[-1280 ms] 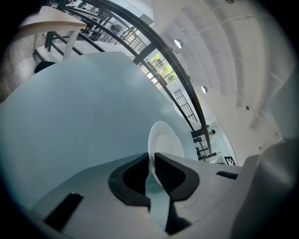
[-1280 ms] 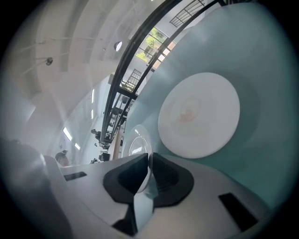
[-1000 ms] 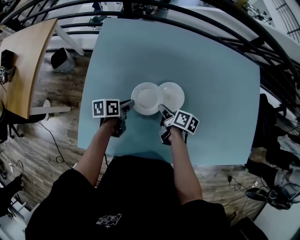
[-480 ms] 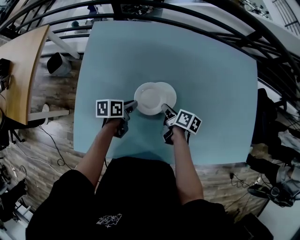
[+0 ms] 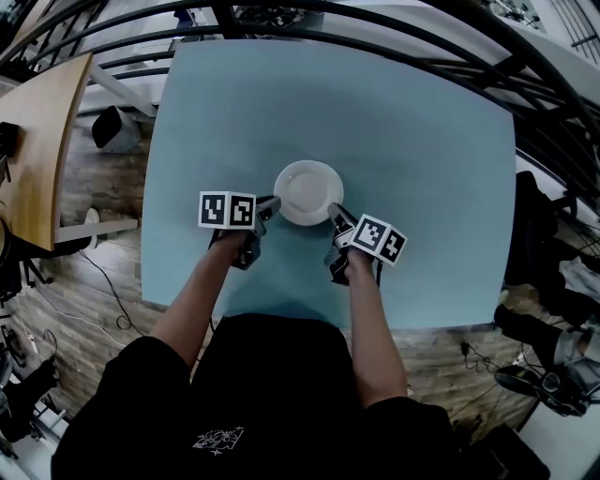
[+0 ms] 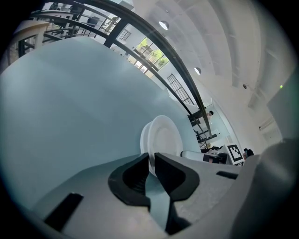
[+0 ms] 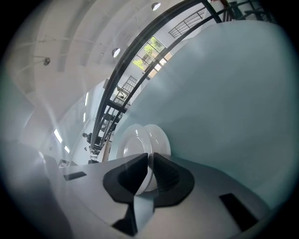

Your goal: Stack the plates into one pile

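One white plate (image 5: 307, 191) shows in the head view on the light blue table (image 5: 422, 169); it hangs directly over the second plate and hides it. My left gripper (image 5: 272, 203) is shut on its left rim and my right gripper (image 5: 335, 215) is shut on its near right rim. In the left gripper view the held plate (image 6: 165, 137) stands just off the lower plate (image 6: 144, 140), its rim running between the fingers of the left gripper (image 6: 151, 164). The right gripper view shows the held plate (image 7: 132, 143) beside the lower plate (image 7: 160, 136), its rim pinched in the right gripper (image 7: 149, 169).
A wooden table (image 5: 37, 141) stands to the left, with a dark bin (image 5: 116, 127) on the floor beside it. Black curved railings (image 5: 394, 28) run behind the blue table. Cables lie on the wooden floor at the left.
Both grippers carried the held plate to the right, from beside the second plate to right over it. The second plate, still partly showing half a second ago, is now covered.
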The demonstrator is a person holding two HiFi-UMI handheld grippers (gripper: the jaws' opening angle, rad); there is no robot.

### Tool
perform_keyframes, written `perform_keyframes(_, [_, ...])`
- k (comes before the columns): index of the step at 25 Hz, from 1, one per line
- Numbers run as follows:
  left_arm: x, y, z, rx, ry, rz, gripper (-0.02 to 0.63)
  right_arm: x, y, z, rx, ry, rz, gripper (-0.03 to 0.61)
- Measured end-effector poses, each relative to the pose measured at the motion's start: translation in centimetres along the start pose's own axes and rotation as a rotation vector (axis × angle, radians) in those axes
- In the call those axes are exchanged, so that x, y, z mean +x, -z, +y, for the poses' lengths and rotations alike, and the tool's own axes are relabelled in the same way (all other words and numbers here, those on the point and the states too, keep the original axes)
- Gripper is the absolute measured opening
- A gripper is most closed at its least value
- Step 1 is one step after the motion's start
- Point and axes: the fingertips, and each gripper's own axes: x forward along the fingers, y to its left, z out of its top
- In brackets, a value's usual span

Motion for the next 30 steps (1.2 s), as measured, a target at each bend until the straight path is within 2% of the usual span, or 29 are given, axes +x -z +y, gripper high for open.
perform_keyframes(16, [2.5,0.3,-0.8,0.041,-0.074,0.040,0.046,0.0,-1.8,-2.0,-0.194,0.077,0.052,0.034])
perform_keyframes(26, [2.6,0.8,-0.4,0.021,-0.094,0.047,0.046,0.5,-1.7,-1.9,-0.392,0.147,0.073,0.049])
perform_keyframes(30, [2.7,0.8,-0.1,0.014,-0.094,0.047,0.046,0.8,-1.6,-2.1,-0.480,0.202,0.079,0.071])
